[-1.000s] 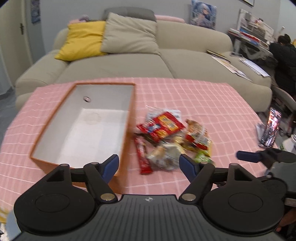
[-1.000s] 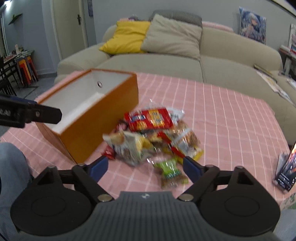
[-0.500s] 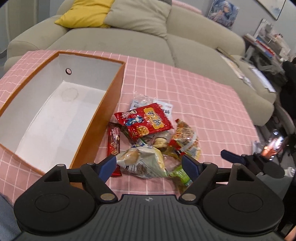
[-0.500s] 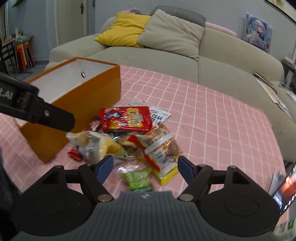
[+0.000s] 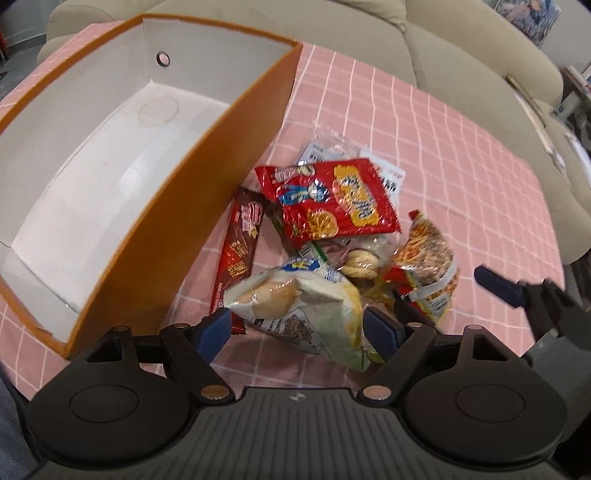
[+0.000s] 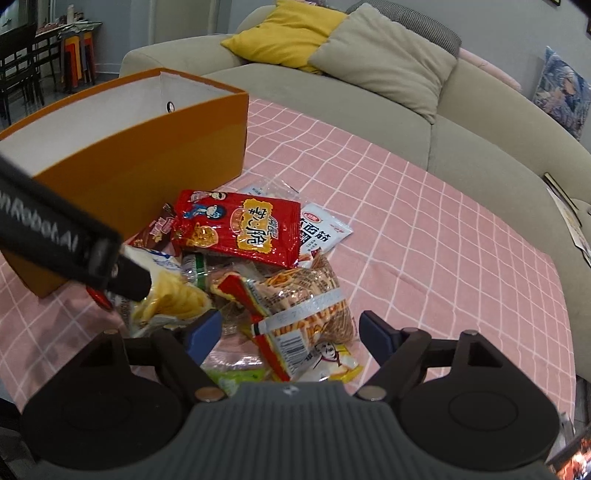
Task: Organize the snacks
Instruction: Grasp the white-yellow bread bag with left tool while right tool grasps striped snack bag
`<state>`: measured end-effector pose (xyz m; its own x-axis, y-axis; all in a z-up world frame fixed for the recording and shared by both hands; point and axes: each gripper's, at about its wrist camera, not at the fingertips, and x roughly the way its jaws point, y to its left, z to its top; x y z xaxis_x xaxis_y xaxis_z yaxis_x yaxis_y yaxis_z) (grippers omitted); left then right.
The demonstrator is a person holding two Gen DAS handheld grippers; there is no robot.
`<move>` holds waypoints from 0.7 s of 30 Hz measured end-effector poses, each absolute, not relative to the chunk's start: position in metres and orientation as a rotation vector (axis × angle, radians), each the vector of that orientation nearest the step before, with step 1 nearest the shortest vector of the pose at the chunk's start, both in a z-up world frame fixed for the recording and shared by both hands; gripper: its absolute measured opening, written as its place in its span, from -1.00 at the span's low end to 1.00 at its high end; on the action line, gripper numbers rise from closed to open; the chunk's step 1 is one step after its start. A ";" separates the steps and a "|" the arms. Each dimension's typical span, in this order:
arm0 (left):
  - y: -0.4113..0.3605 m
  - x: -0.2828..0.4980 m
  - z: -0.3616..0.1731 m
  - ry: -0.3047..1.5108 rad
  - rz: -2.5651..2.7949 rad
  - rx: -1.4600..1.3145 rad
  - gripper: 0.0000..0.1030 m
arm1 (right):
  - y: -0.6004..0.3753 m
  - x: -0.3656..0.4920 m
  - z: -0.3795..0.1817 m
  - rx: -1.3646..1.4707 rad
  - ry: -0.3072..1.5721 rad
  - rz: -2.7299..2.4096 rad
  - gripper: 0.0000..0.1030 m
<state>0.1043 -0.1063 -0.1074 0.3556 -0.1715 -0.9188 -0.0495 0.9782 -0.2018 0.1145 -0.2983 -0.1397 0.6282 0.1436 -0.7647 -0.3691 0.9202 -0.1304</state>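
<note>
Snacks lie in a loose heap on the pink checked counter (image 5: 424, 122), just to the right of the orange box (image 5: 207, 177), which stands open with a white inside and nothing in it. On top of the heap sits a red packet (image 5: 328, 199); a dark red bar (image 5: 240, 251) lies alongside the box wall, and a white sachet (image 6: 317, 229) pokes out from under the red packet.

Left hand-held gripper (image 5: 297, 330) points steeply down at the near edge of the heap with its jaws spread wide. A pale bread bag (image 5: 295, 302) lies between its blue fingertips (image 5: 214, 328), but the pads do not press on it, and whether they touch it I cannot tell.

Right hand-held gripper (image 6: 290, 330) hangs over the other side of the heap. Its jaws have just been opening a little, and a bag of crisp sticks (image 6: 306, 306) lies between them, not gripped. A green packet (image 6: 236, 376) shows just under its body.

Behind the counter stands a beige sofa (image 6: 369, 96) with a yellow cushion (image 6: 291, 33).
</note>
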 end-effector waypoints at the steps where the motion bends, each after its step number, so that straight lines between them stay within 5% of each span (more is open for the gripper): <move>1: -0.107 0.105 -0.110 1.214 -0.078 -0.208 0.83 | -0.300 0.117 -0.141 -0.283 0.848 0.304 0.51; 7: -0.112 0.110 -0.121 1.231 -0.080 -0.192 0.84 | -0.300 0.126 -0.150 -0.270 0.871 0.324 0.28; 21: -0.120 0.110 -0.132 1.233 -0.131 -0.158 0.09 | -0.301 0.126 -0.152 -0.278 0.878 0.319 -0.23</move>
